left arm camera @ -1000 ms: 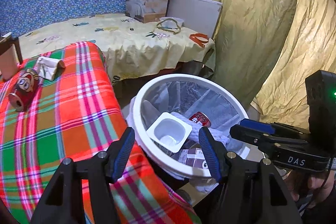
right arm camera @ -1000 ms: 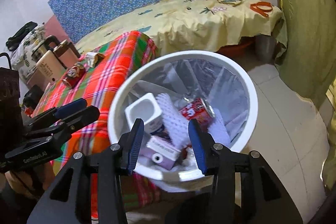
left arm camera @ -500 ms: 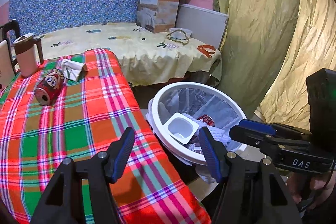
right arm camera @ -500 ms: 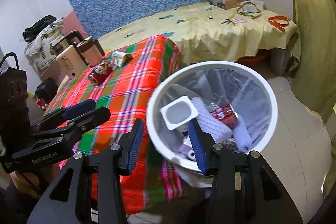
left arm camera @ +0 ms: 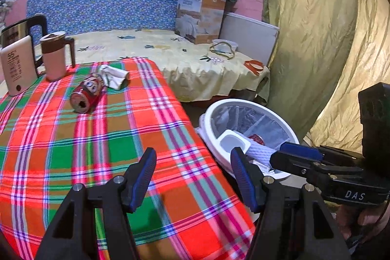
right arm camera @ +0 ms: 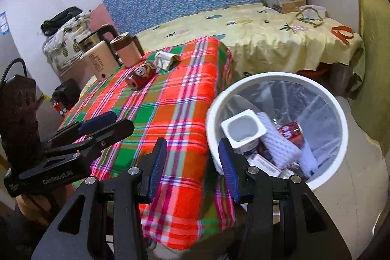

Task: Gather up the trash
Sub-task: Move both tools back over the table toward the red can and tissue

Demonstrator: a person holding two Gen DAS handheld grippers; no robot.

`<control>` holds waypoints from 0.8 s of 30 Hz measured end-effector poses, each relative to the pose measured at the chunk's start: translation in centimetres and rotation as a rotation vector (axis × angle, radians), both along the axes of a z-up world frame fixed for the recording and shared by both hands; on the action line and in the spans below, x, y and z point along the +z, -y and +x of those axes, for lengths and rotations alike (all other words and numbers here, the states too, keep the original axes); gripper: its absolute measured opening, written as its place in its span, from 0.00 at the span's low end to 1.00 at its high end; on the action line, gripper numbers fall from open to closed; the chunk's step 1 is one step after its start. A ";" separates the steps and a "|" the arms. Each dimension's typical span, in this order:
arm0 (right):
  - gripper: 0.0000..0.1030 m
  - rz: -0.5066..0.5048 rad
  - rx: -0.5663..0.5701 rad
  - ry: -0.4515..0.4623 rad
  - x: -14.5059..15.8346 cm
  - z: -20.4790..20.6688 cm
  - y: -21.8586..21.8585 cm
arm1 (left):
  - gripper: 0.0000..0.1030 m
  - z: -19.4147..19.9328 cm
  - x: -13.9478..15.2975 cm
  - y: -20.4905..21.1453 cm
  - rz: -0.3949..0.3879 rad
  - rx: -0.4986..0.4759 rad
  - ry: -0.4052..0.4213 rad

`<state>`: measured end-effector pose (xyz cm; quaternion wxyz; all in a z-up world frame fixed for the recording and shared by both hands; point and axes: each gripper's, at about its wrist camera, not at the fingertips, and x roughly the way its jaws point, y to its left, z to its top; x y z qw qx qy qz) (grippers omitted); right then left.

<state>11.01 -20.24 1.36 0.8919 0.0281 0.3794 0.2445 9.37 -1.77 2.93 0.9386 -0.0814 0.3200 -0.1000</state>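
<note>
A red soda can (left arm camera: 87, 95) (right arm camera: 141, 76) lies on its side on the plaid tablecloth (left arm camera: 97, 138) (right arm camera: 170, 113), with a crumpled white wrapper (left arm camera: 114, 76) (right arm camera: 167, 59) just behind it. To the right stands a white trash bin (left arm camera: 212, 130) (right arm camera: 341, 128) with a clear liner, holding a white cup (right arm camera: 242, 128), foam netting and a red can. My left gripper (left arm camera: 193, 167) (right arm camera: 109, 122) hovers open over the table's near right edge, nothing between its fingers. My right gripper (right arm camera: 192, 162) (left arm camera: 287, 152) is open and empty between the table edge and the bin.
A pink mug (left arm camera: 54, 55), a beige power bank (left arm camera: 17, 66) and a kettle (right arm camera: 97, 37) stand at the table's far left. Behind is a bed with a yellow sheet (left arm camera: 170, 57), a cardboard box (left arm camera: 199, 14) and small items. A green curtain (left arm camera: 316, 40) hangs at right.
Both grippers have drawn back from over the bin and swung left toward the table. The can, wrapper and mug have come further into view. Both stay open and empty.
</note>
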 end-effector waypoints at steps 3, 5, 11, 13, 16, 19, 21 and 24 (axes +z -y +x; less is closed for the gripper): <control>0.45 -0.003 0.022 -0.004 -0.1 0.0 -1.0 | 0.63 -0.2 -0.3 -1.2 -0.006 0.023 -0.005; 0.45 -0.002 0.031 -0.005 -0.2 0.1 -1.4 | 0.63 -0.3 -0.5 -1.8 -0.017 0.031 -0.011; 0.45 0.003 0.065 -0.022 -0.4 0.4 -3.0 | 0.63 -0.5 -0.8 -3.6 -0.026 0.064 -0.021; 0.45 0.001 0.072 -0.024 -0.4 0.5 -3.2 | 0.63 -0.5 -0.8 -4.2 -0.025 0.072 -0.019; 0.45 0.002 0.079 -0.026 -0.3 0.8 -3.6 | 0.63 -0.3 -0.7 -4.9 -0.024 0.078 -0.016; 0.45 0.010 0.084 -0.024 0.0 1.1 -4.0 | 0.63 -0.1 -0.5 -5.7 -0.022 0.088 -0.012; 0.45 0.013 0.087 -0.025 0.0 1.4 -4.3 | 0.63 0.1 -0.4 -6.2 -0.015 0.097 -0.010; 0.45 0.011 0.094 -0.025 0.1 1.8 -4.8 | 0.63 0.4 -0.3 -7.0 -0.006 0.110 -0.012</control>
